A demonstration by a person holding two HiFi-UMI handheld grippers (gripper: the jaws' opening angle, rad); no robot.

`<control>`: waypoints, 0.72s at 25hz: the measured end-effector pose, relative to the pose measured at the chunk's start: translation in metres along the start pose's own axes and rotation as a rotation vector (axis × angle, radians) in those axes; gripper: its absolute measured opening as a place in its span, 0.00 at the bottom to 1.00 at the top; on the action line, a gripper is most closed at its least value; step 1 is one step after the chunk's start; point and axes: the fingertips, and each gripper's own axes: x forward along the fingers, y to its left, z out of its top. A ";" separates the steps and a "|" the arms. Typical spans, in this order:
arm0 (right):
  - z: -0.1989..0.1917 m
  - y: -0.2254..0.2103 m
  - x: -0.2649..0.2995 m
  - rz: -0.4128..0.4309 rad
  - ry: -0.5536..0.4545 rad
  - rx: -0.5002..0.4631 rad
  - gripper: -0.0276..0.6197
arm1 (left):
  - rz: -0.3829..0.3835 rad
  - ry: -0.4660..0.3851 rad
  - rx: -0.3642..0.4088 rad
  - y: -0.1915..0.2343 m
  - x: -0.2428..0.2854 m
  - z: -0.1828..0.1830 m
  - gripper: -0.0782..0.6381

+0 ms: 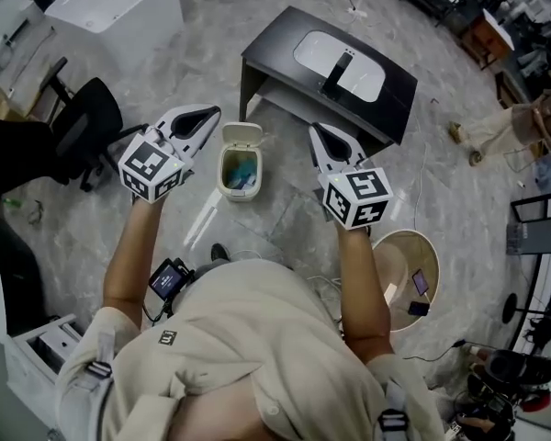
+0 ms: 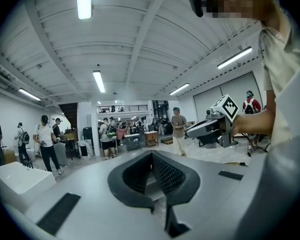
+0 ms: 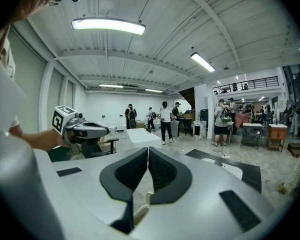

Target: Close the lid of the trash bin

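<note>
A small white trash bin (image 1: 240, 174) stands on the floor in the head view, its lid (image 1: 241, 136) tipped up at the back and something blue inside. My left gripper (image 1: 213, 112) hovers just left of the bin, and my right gripper (image 1: 315, 130) hovers to its right; neither touches it. Both are held up and level, so the gripper views look out across the hall and do not show the bin. The left gripper (image 2: 151, 155) has its jaws together with nothing between them. The right gripper (image 3: 147, 150) is likewise shut and empty.
A black table (image 1: 386, 108) with a white oval panel stands just behind the bin. A white box (image 1: 119, 7) and a black office chair (image 1: 83, 127) are at the left. A round wooden stool (image 1: 413, 246) is at my right. Several people stand far off.
</note>
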 end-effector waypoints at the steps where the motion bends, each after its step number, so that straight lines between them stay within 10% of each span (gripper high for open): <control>1: 0.002 0.003 0.006 -0.008 0.002 -0.001 0.08 | -0.009 -0.004 -0.003 0.007 -0.001 -0.002 0.13; 18: 0.012 0.034 0.092 -0.019 0.042 -0.036 0.08 | -0.016 -0.025 -0.077 0.086 -0.024 -0.041 0.13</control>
